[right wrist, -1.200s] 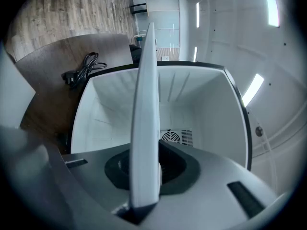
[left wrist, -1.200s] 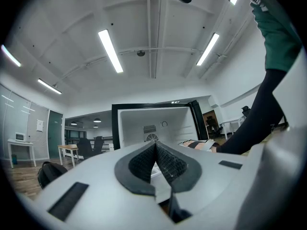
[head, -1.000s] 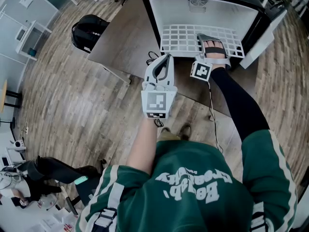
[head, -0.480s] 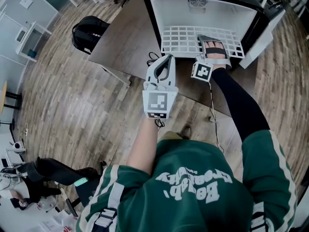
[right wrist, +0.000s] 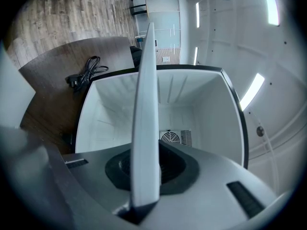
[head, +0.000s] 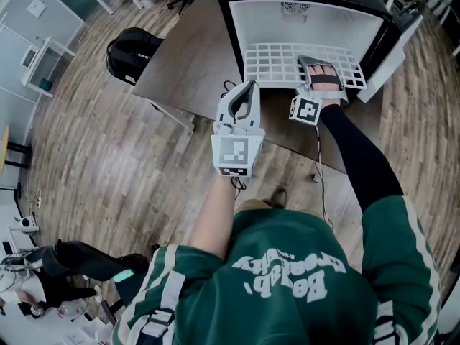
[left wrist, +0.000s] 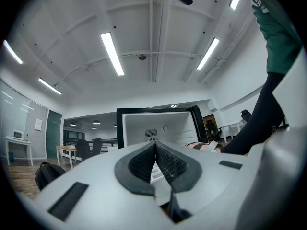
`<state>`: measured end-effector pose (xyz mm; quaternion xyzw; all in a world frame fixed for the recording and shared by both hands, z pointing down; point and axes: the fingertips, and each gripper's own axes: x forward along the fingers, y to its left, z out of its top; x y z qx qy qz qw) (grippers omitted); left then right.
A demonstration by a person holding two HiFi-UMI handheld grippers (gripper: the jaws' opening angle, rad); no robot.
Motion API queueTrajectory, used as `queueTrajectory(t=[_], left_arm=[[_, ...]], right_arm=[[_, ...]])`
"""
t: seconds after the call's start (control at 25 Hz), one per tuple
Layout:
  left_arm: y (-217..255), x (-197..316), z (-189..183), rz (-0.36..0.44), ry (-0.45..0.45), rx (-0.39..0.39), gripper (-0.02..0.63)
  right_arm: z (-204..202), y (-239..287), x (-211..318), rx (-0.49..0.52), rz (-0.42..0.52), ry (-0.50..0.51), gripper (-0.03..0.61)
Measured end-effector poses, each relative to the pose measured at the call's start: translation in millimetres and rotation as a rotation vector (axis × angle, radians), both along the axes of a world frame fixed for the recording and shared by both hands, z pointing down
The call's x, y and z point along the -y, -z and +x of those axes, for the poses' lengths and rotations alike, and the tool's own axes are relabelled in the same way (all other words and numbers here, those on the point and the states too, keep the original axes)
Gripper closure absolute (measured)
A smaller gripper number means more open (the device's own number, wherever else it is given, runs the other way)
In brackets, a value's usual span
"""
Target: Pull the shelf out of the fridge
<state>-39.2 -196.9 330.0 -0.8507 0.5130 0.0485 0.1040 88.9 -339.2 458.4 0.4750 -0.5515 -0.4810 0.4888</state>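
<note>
**Shelf held at the fridge mouth, little changed**

Hardly anything has moved since a second ago: the right tongs point(head: 320, 69) stay clamped on the front edge of the shelf point(head: 277, 60), and only the head view has slid a little, so the fridge point(head: 226, 27) sits slightly further right.

The shelf is a white wire grid of small rectangular cells. It lies flat and sticks partly out of the open front of the fridge, over the table point(head: 187, 63). In the right gripper view it shows edge-on, as 1 thin white strip point(right wrist: 146, 104) pinched between the 2 dark pads.

The left tongs point(head: 244, 88) hang in front of the fridge, apart from the shelf, their pads point(left wrist: 144, 164) pressed together on nothing.

The fridge is small, black outside and white inside, with a round fan grille point(right wrist: 175, 138) in its back wall and its white door point(head: 395, 56) swung open to the right. It stands on a brown table, where a coiled black cable point(head: 231, 88) lies just beside it. The floor point(head: 108, 142) is grey-brown wood plank with a black bag point(head: 133, 47) on it, and strip lights run across the white ceiling.

The shelf's long axis runs across the fridge mouth, left to right in the head view, and its front edge faces the person.
</note>
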Motion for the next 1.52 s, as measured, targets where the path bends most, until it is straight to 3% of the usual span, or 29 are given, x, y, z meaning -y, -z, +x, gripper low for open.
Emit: queueTrajectory(t=[0.52, 0.92, 1.24, 1.52], left_arm=[[6.3, -2.9, -12.4, 0.003, -0.05, 0.032, 0.597], [16.1, -19.4, -9.4, 0.018, -0.109, 0.037, 0.597], [32.0, -31.3, -25.8, 0.051, -0.109, 0.039, 0.597], [32.2, -42.4, -44.6, 0.072, -0.096, 0.063, 0.597]], right_arm=[[0.2, 9.4, -39.8, 0.001, 0.005, 0.006, 0.52], [13.3, 31.4, -64.7, -0.026, 0.066, -0.072, 0.52], [10.5, 43.2, -86.2, 0.008, 0.071, -0.107, 0.52], [11.5, 53.7, -104.3, 0.129, 0.086, -0.161, 0.52]])
